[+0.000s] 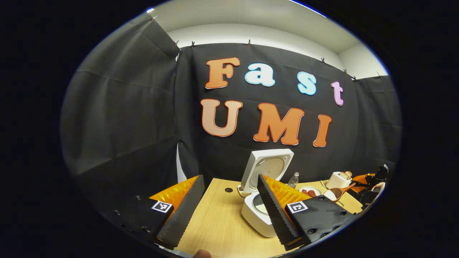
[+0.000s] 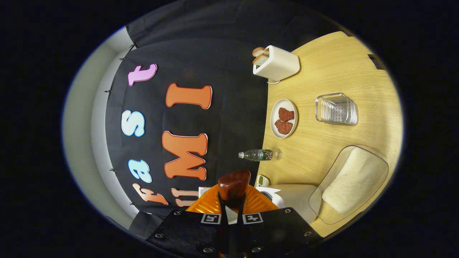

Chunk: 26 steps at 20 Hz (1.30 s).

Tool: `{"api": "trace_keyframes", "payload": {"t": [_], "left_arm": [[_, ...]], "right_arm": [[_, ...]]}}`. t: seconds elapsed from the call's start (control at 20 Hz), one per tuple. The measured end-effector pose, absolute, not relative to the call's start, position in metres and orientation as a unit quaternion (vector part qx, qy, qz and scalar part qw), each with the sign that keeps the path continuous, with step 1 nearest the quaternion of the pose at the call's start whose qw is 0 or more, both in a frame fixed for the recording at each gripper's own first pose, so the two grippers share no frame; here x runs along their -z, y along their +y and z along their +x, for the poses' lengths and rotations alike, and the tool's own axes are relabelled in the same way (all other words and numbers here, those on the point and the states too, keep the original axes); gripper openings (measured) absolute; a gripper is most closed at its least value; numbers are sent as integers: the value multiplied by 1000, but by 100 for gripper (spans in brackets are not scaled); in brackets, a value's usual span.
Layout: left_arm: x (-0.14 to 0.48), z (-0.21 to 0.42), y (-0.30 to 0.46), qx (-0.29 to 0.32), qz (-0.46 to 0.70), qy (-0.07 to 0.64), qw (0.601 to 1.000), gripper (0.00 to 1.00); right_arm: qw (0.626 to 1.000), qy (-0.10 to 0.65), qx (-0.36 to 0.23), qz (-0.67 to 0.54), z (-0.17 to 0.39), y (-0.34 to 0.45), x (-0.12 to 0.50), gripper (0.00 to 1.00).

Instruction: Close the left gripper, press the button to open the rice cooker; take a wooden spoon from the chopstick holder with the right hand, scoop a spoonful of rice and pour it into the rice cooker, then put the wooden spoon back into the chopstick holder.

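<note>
On the wooden counter (image 1: 218,222) the rice cooker (image 1: 256,211) stands lid-up, ready for rice, with the left gripper (image 1: 229,211) spread beside it, while the right gripper (image 2: 232,215) pinches the wooden spoon (image 2: 233,184) rolled sideways, probably for pouring.

A toaster (image 2: 278,63), plate (image 2: 276,127), water bottle (image 2: 256,154) and wire basket (image 2: 336,108) sit on the table (image 2: 333,68).

**Two claw cameras, one upright and one turned sideways**

The left gripper view looks level across the tabletop (image 1: 222,222) toward the back wall, close to the rice cooker (image 1: 263,193). The right gripper view is rolled sideways (wall left, tabletop right). Both share the cooker, bottle (image 2: 256,154) and toaster (image 2: 278,64).
</note>
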<state>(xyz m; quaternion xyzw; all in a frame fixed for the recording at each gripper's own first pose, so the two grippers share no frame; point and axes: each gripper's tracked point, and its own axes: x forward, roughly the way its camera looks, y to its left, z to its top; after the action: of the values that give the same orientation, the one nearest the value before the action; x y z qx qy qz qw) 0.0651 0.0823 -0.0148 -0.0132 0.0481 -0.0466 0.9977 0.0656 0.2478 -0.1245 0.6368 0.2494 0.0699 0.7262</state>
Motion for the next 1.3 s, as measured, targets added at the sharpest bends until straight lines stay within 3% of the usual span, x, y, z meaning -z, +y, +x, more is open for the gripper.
{"api": "trace_keyframes", "payload": {"t": [0.7,1.0,1.3], "left_arm": [[29,70,101,29,-18,66,997,100],[33,77,112,14,-14,69,997,100],[35,81,112,13,-10,69,997,100]], "right_arm": [[805,237,-132,528,139,364,81,7],[849,227,-139,456,150,381,78,8],[869,216,-146,421,155,388,78,7]]}}
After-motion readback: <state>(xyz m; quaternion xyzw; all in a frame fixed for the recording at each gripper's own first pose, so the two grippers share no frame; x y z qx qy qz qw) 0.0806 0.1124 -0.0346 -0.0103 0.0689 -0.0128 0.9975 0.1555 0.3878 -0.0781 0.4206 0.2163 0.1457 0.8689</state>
